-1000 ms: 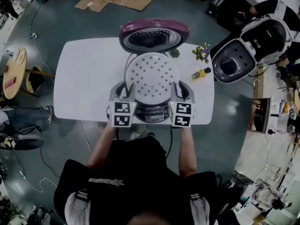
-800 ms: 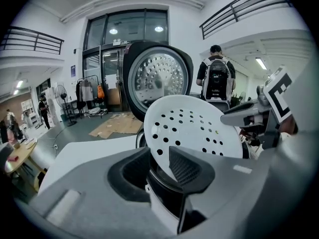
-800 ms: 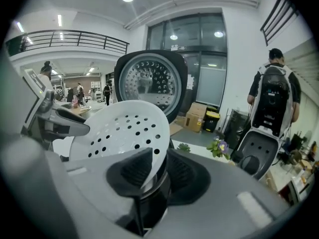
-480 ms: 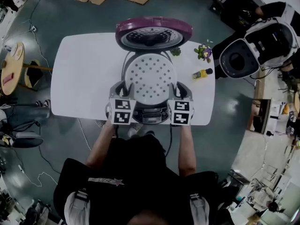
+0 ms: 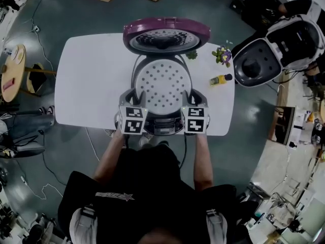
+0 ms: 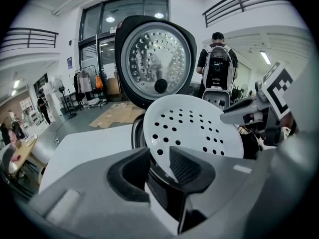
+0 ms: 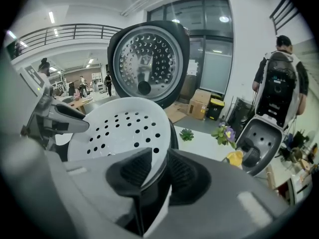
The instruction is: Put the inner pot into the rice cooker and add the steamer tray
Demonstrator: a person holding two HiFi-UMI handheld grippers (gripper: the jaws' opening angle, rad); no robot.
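Two grippers share the perforated steamer tray (image 5: pixel 163 84) in head view: left gripper (image 5: pixel 133 98) & right gripper (image 5: pixel 194 97) sit on opposite rim edges so it hangs balanced over the open rice cooker (image 5: pixel 165 122). Inner pot hidden beneath. Left gripper view: jaws clamp the tray rim, tray tilted, lid (image 6: pixel 155 59) upright behind. Right gripper view: same pinch on the opp. rim, prob. for an even drop-in.

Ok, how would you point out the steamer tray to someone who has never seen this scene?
On the white table stands a rice cooker with its maroon lid open. Over the cooker's mouth, held at its rim by the left gripper and right gripper, is the steamer tray. It is the flat white disc dotted with holes, unlike the shiny perforated metal plate inside the lid.
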